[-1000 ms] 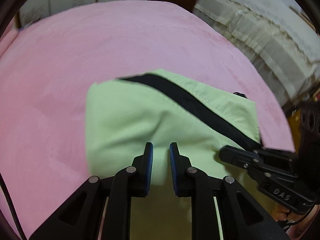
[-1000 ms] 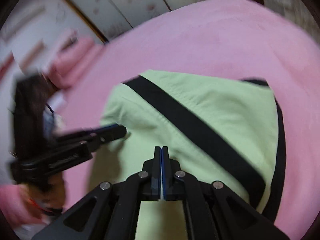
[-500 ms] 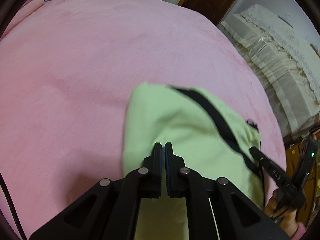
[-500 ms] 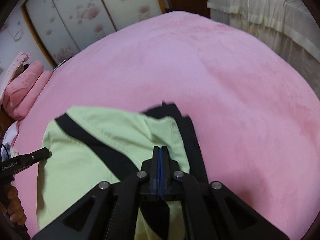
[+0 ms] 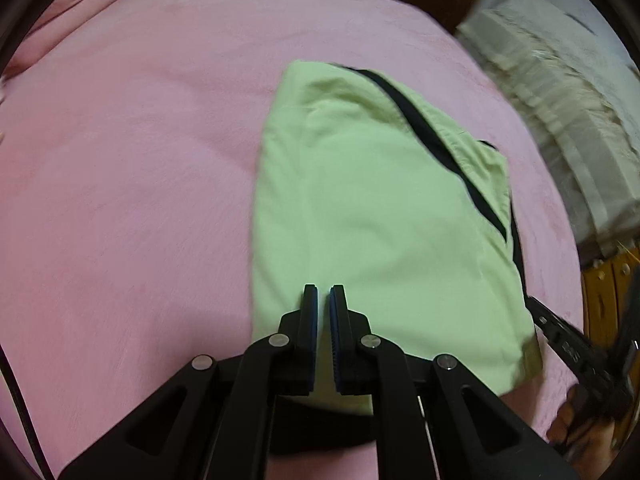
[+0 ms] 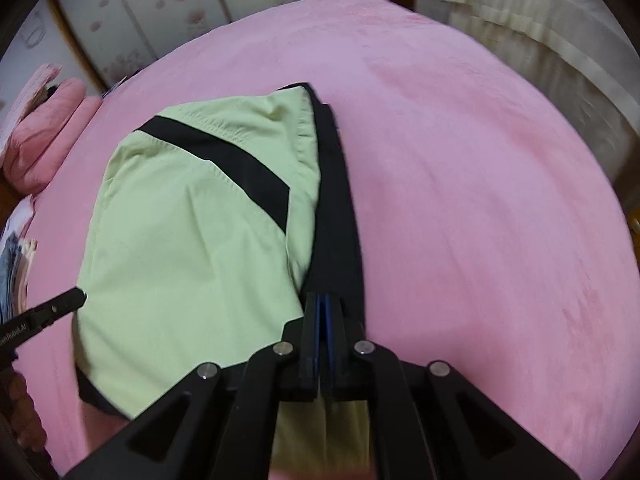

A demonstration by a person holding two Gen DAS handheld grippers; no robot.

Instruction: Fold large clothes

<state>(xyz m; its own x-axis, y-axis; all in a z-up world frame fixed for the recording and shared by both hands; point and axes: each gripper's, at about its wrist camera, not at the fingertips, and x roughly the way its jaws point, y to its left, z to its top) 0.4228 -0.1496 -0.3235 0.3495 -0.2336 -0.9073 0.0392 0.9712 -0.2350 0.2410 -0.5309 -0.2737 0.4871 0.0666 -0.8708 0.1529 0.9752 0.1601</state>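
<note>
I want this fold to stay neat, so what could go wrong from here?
1. The right gripper looks shut at the black edge of the green garment; pulling away without opening could drag the stack.
2. The left gripper shows a narrow gap above the garment; lifting it carelessly might ruffle the top layer.
3. The garment's near edge lies close to the pink blanket's front edge and may slide off.

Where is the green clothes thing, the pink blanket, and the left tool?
green garment (image 5: pixel 360 208): left wrist view, middle of its top layer.
pink blanket (image 6: pixel 480 200): right wrist view, bare part.
left tool (image 5: pixel 323 300): left wrist view, between its fingertips.
</note>
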